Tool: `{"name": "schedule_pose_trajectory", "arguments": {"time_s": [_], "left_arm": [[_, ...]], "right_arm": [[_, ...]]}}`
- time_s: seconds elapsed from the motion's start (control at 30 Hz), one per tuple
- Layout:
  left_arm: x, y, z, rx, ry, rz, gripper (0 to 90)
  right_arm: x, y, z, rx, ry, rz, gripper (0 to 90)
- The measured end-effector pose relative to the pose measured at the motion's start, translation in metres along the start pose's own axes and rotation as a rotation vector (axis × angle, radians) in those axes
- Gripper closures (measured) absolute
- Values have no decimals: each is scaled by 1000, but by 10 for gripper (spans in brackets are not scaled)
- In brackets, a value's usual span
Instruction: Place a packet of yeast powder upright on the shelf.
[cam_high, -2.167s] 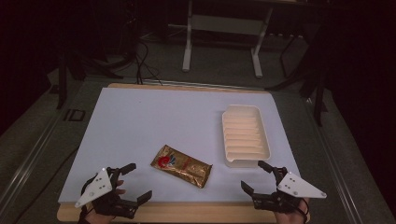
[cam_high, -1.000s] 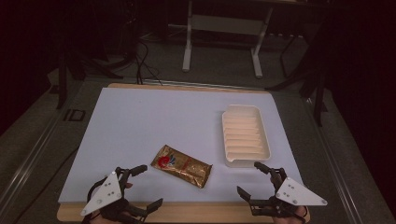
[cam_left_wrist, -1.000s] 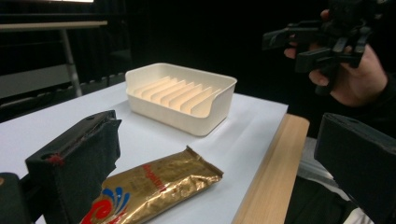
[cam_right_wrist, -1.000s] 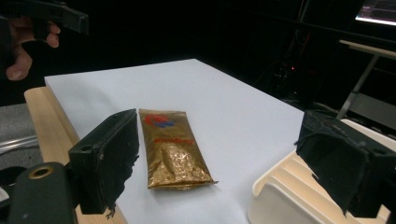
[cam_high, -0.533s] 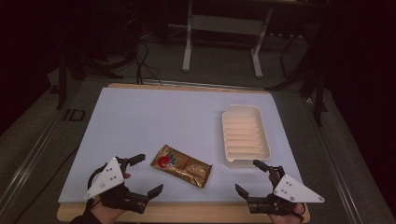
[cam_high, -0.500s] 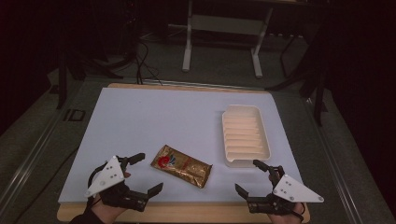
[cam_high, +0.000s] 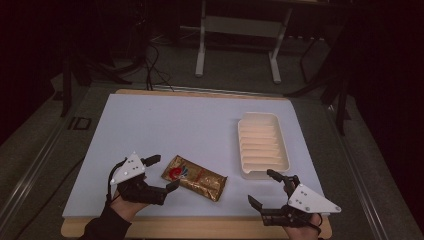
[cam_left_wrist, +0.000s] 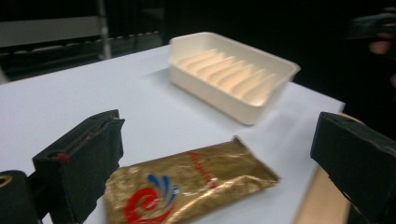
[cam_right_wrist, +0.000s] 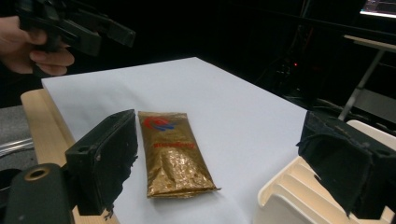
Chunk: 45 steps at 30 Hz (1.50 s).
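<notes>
Two grippers hover over the near edge, both with jaws spread and holding nothing. The left gripper (cam_high: 161, 172) sits just at nine o'clock of the gold packet (cam_high: 194, 177), which lies flat on the white sheet (cam_high: 165, 120), apart from the ribbed cream tray (cam_high: 262, 145) at its two o'clock. This looks like the approach step; next, the left jaws must straddle the packet's end and close. The right gripper (cam_high: 266, 189) waits near the tray. Beyond the wooden table (cam_high: 200, 228), a dark room with metal stand legs (cam_high: 201, 45).
</notes>
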<state>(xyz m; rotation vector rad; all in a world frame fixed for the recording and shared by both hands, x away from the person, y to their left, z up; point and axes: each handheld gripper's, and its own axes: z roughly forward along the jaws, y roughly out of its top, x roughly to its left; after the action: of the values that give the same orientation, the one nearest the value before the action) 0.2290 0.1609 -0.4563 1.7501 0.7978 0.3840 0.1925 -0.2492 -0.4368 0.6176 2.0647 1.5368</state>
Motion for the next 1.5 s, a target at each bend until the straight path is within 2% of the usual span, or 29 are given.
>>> {"name": "schedule_pose_trajectory", "arguments": {"time_s": [0.07,0.2,0.27,0.33,0.37,0.4,0.47,0.57,0.67,0.8,0.83,0.9,0.93,1.13,1.23,1.3,1.33,1.4,1.47,1.5], "left_arm": [[7,-6,4,-3,18,-16,43],[19,-19,14,41,53,-74,82],[22,-25,20,74,66,-83,101],[22,-25,20,74,66,-83,125],[24,-29,27,114,87,-80,125],[26,-32,30,136,106,-99,150],[28,-34,32,150,117,-111,167],[36,-39,37,181,124,-131,171],[41,-42,42,206,110,-152,200],[44,-46,49,233,129,-148,211],[46,-48,51,256,145,-149,221],[46,-48,51,256,145,-149,221],[46,-51,53,270,162,-154,221],[48,-56,59,334,146,-185,269],[50,-58,62,363,167,-212,269],[51,-59,63,373,169,-214,298],[52,-61,64,383,172,-241,298],[52,-63,66,398,175,-240,322],[51,-65,67,400,160,-252,340],[49,-66,68,398,164,-243,349]], "right_arm": [[-1,-1,1,6,3,8,128],[-2,-2,0,9,-2,18,131],[-1,-1,-2,5,-2,13,131],[0,-1,-2,3,0,10,131],[0,-1,-2,3,0,10,132],[1,-1,-2,3,4,9,132],[1,-1,-2,3,2,7,133],[1,-1,-2,4,5,8,133],[1,-2,-2,8,9,8,135],[1,-3,0,16,15,11,136],[1,-3,0,15,17,11,137],[1,-3,0,17,18,8,137],[1,-3,0,17,18,8,138],[1,-5,2,31,27,10,141],[1,-5,2,32,27,14,141],[1,-5,2,33,29,14,141],[1,-5,2,34,29,14,141],[1,-6,3,36,29,14,142],[1,-6,3,38,29,13,142],[1,-6,3,39,28,14,142]]}}
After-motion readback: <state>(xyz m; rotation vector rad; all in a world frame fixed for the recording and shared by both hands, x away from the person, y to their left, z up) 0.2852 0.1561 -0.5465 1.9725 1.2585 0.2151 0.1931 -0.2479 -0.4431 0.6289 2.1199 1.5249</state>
